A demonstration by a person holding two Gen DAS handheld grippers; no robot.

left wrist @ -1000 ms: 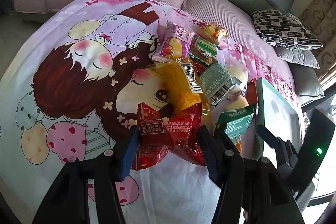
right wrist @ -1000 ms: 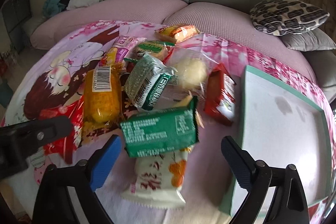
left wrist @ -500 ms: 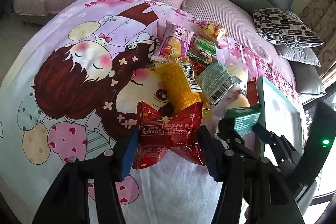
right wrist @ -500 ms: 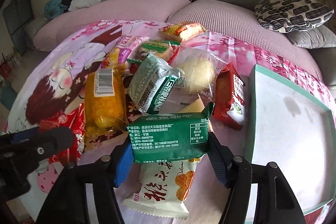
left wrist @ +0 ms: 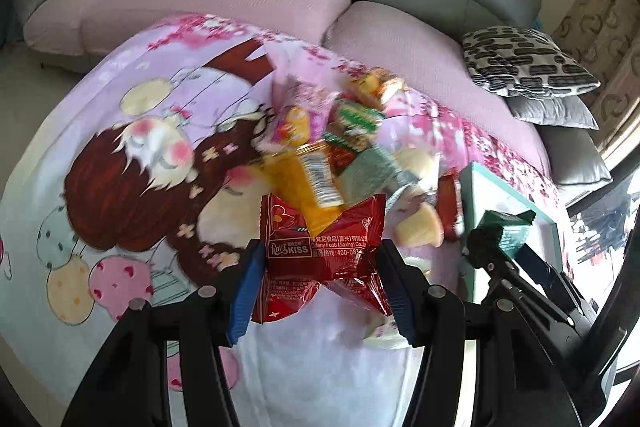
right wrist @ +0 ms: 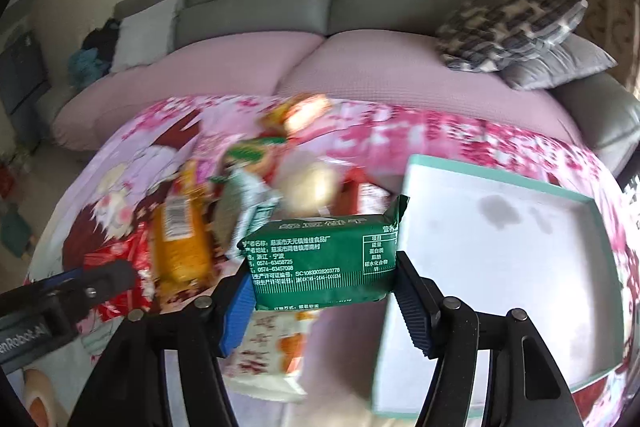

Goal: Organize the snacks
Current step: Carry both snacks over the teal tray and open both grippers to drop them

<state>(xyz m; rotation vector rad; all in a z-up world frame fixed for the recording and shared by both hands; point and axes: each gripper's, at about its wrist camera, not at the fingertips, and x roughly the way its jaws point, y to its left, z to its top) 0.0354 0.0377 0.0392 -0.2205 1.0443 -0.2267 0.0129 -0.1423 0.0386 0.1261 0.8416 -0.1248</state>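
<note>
- Left claw (left wrist: 320, 283), clenched on the red snack packet (left wrist: 320, 251), has lifted it clear of the pile ahead.
- Right claw (right wrist: 324, 293), open a second ago, now grips the green packet (right wrist: 324, 259), raised beside the teal tray (right wrist: 500, 255) (likely its destination) to the right.

The left gripper (left wrist: 320, 283) fills the lower middle of its own view, jaws pinched on a red packet (left wrist: 322, 249) that crumples between the blue pads. The right gripper (right wrist: 324, 285) sits likewise low and centred — jaws clamped on a green packet (right wrist: 326, 259). Each gripper also shows at the other view's edge — lower right, lower left.
</note>
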